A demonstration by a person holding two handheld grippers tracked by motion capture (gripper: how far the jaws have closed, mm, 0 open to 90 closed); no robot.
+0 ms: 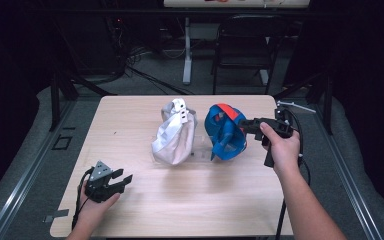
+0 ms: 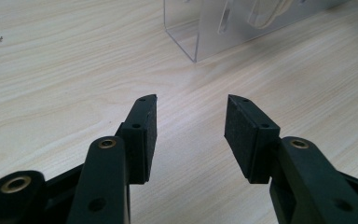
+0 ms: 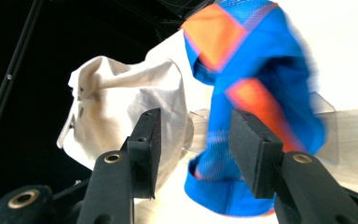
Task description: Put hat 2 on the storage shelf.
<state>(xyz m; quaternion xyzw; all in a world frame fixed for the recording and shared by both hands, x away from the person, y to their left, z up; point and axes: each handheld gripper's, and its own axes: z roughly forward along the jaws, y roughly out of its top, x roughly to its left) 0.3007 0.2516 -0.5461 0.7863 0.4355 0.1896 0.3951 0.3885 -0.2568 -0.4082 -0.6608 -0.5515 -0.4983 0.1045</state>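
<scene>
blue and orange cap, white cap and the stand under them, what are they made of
The blue and orange cap looks like thin synthetic cloth, part mesh: a fine weave shows low down. The white cap seems to be matte cotton-like fabric, creased and soft. The stand looks like clear acrylic sheet: see-through, glossy, with bright cut edges.

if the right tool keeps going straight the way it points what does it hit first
Most likely the blue cap: the right tool has open jaws aimed at it, with nothing between. Depth is unclear, and the white cap sits just off to the side.
</scene>
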